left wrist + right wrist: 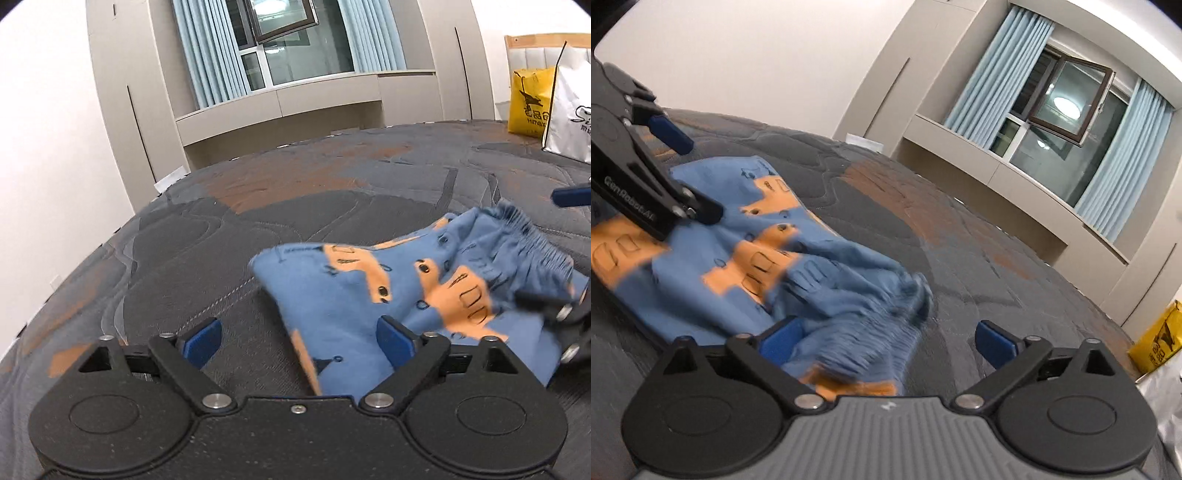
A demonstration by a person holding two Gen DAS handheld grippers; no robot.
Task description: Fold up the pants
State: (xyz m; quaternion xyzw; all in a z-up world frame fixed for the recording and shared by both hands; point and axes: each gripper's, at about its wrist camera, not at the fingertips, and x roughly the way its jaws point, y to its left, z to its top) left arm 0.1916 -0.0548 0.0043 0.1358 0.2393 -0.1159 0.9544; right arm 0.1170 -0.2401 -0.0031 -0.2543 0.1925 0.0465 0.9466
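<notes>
Blue cotton pants with orange car prints (369, 280) rumpled between both spread-open, empty grippers (299, 338) (884, 341); flattening step, needing a waistband pinch next.

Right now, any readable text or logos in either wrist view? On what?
"GenRobot.AI": on the left gripper body, right wrist view.
"HIMAX": on the yellow bag; the characters above it are too blurred.
White bag: script cut off, unreadable.
Pants: drawn vehicle print only, no words.
</notes>
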